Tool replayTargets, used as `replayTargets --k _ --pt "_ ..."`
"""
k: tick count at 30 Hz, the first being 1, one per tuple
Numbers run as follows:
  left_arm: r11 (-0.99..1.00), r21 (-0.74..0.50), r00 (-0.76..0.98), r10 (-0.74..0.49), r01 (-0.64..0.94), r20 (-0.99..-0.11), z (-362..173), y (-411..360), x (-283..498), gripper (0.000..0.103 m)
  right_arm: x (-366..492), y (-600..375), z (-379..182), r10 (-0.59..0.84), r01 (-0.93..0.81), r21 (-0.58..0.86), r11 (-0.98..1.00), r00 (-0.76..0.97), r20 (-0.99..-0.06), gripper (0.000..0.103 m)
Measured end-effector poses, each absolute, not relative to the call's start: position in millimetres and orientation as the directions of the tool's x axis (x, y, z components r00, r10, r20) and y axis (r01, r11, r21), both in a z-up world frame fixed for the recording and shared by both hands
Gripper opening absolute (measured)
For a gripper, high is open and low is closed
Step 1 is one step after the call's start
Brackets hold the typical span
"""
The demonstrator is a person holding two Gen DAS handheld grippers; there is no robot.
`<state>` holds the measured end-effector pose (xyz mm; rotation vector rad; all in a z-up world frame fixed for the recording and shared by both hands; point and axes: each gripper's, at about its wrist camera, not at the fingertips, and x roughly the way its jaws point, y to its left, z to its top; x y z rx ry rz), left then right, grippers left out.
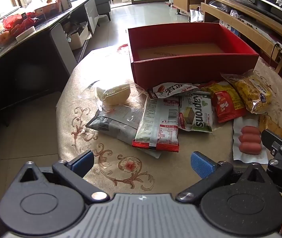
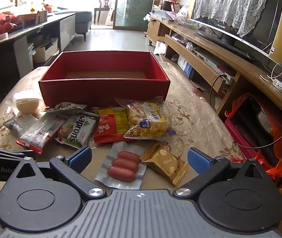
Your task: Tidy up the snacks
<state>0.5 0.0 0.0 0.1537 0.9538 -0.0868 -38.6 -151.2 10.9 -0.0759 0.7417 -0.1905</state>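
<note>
An empty red box (image 1: pixel 192 70) (image 2: pixel 104 91) stands at the far side of the round table. Snack packs lie in front of it: a bun in clear wrap (image 1: pixel 114 96) (image 2: pixel 26 103), a grey pack (image 1: pixel 113 123), a red-edged silver pack (image 1: pixel 158 125) (image 2: pixel 39 132), a green Kaprons pack (image 1: pixel 197 113) (image 2: pixel 77 130), a red-yellow pack (image 1: pixel 227 103) (image 2: pixel 111 125), a yellow puffed snack (image 1: pixel 252 91) (image 2: pixel 151 123), a sausage pack (image 1: pixel 249 139) (image 2: pixel 124 165) and a gold pack (image 2: pixel 165 163). My left gripper (image 1: pixel 141 162) is open and empty, short of the packs. My right gripper (image 2: pixel 139 157) is open, its fingers either side of the sausages and gold pack.
A patterned beige cloth (image 1: pixel 121 168) covers the table. A dark sideboard (image 1: pixel 31 45) with boxes and bags stands to the left across tiled floor. A wooden TV bench (image 2: pixel 220 59) with a television runs along the right. A red bag (image 2: pixel 260 138) sits by the table's right edge.
</note>
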Motion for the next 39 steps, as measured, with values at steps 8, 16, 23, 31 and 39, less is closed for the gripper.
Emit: replayTargets --k 8,16,23,31,39 --pt "0.985 0.094 0.577 -0.006 0.144 -0.817 -1.8 1.0 -0.5 0.101 -37.7 -151.2 10.2 -0.198 0.145 -0.136 0.98 0.712 -0.673 0.103" --pt "0.985 0.093 0.576 -0.007 0.143 -0.817 -3.3 2.0 0.0 0.101 -37.7 -151.2 9.7 -0.202 0.145 -0.141 0.979 0.714 -0.67 0.103" --pt "0.987 0.086 0.571 -0.008 0.138 -0.821 -5.5 2.3 0.9 0.101 -37.5 -151.1 10.8 -0.205 0.145 -0.145 0.979 0.713 -0.671 0.103" --pt "0.988 0.076 0.561 -0.011 0.132 -0.828 -5.7 3.5 3.8 0.101 -36.0 -153.7 7.6 -0.208 0.155 -0.138 0.978 0.702 -0.681 0.103" --pt "0.988 0.071 0.561 -0.018 0.137 -0.828 -4.5 1.8 3.4 0.101 -33.8 -156.3 4.9 -0.195 0.161 -0.115 0.98 0.686 -0.701 0.103"
